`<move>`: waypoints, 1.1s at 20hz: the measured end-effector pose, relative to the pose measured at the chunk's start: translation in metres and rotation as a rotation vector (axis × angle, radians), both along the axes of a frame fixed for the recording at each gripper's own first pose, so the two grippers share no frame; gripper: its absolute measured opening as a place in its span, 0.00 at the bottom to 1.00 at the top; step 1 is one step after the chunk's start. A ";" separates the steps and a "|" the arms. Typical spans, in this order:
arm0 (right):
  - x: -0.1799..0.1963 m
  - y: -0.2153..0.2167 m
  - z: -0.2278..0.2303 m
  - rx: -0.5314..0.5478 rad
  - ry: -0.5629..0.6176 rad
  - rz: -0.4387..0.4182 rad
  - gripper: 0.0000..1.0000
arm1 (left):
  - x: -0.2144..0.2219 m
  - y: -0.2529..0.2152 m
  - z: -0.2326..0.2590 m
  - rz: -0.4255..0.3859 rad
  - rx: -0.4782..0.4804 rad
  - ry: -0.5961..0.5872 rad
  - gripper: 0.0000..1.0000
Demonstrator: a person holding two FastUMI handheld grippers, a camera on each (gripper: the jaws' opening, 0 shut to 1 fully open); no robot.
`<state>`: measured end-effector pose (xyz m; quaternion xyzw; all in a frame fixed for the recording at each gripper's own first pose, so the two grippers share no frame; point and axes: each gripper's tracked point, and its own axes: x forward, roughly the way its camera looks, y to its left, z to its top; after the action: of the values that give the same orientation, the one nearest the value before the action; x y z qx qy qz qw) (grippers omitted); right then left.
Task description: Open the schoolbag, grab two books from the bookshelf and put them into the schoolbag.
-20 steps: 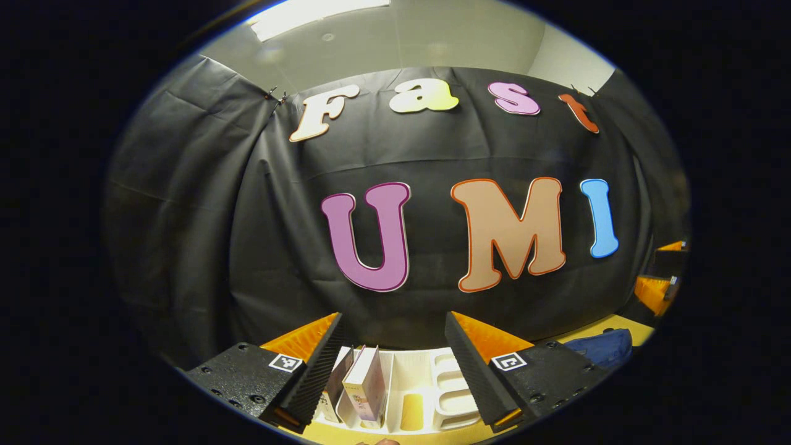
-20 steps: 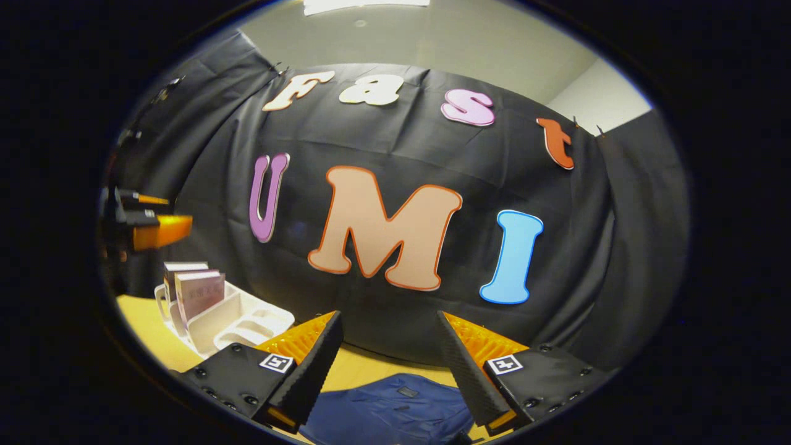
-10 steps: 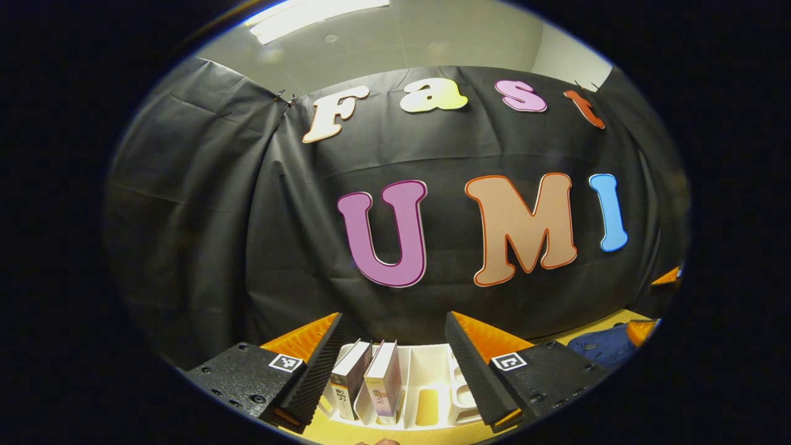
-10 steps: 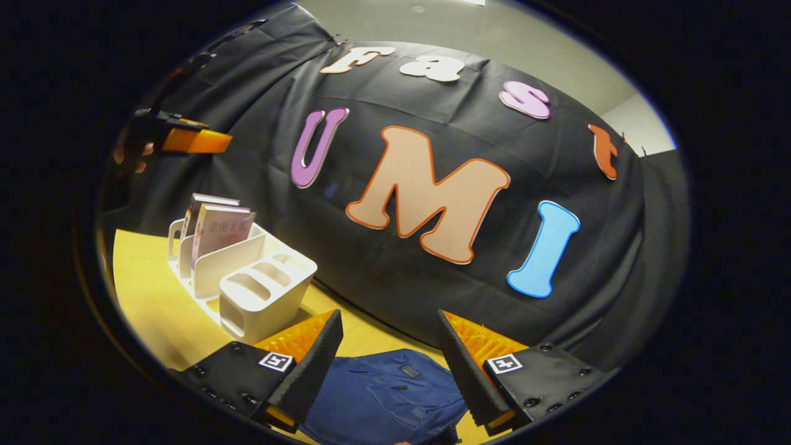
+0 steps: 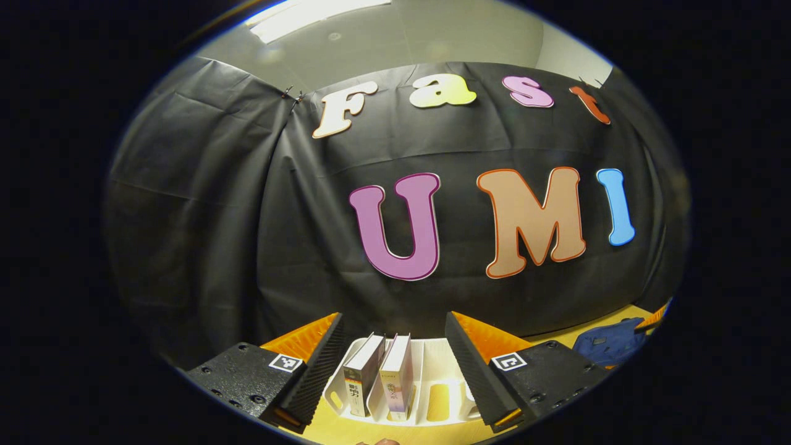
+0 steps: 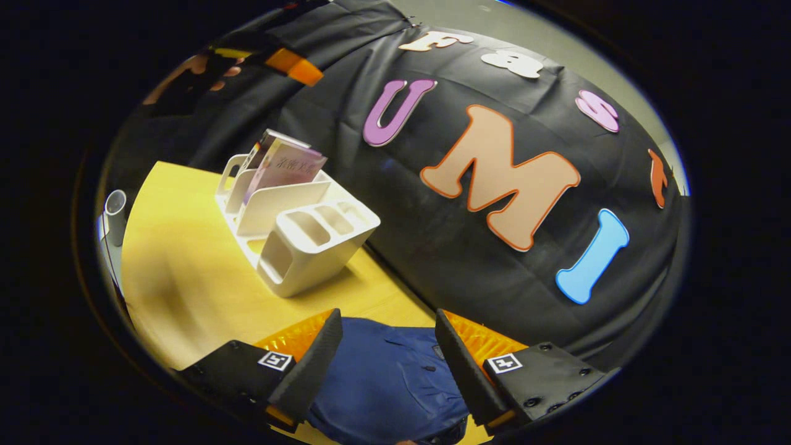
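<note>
Dim booth, ceiling light (image 5: 315,15) glaring overhead, strong fisheye bending, edges softly blurred

Schoolbag (image 6: 386,383): dark blue
Bookshelf (image 6: 309,238): white
Books (image 5: 395,374): pale covers, one with purple tint
Tabletop (image 6: 179,266): yellow wood tone
Wall cloth (image 5: 204,204): black

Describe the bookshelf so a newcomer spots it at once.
On the yellow table, near the black cloth wall, stands the white plastic bookshelf. Unlike the flat blue schoolbag beside it, it holds two upright books and has open compartments.
</note>
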<state>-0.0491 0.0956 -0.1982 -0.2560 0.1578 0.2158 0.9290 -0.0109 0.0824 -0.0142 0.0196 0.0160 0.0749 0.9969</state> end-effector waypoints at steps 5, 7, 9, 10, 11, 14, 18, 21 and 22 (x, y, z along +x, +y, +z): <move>-0.022 0.010 -0.044 -0.071 0.092 0.070 0.98 | -0.003 0.005 -0.006 0.009 -0.001 0.017 0.95; -0.028 0.015 -0.058 -0.096 0.114 0.097 0.99 | -0.004 0.007 -0.008 0.011 0.003 0.023 0.96; -0.032 0.017 -0.070 -0.121 0.125 0.107 0.99 | -0.006 0.010 -0.010 0.016 0.003 0.028 0.95; -0.033 0.015 -0.075 -0.138 0.126 0.107 0.99 | -0.006 0.011 -0.011 0.017 0.001 0.032 0.94; -0.036 0.014 -0.082 -0.158 0.130 0.106 0.99 | -0.007 0.011 -0.012 0.018 -0.001 0.036 0.94; -0.040 0.009 -0.101 -0.223 0.145 0.111 0.99 | -0.010 0.011 -0.014 0.018 0.003 0.043 0.96; -0.037 -0.001 -0.106 -0.286 0.126 0.096 0.98 | -0.010 0.010 -0.014 0.011 0.007 0.047 0.96; -0.032 -0.007 -0.101 -0.297 0.104 0.074 0.97 | -0.008 0.008 -0.013 0.006 0.006 0.047 0.94; -0.032 -0.007 -0.100 -0.298 0.104 0.069 0.97 | -0.009 0.006 -0.015 0.004 0.003 0.048 0.94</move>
<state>-0.0815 0.0887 -0.2982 -0.3847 0.2272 0.2349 0.8633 -0.0202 0.0885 -0.0290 0.0230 0.0400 0.0762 0.9960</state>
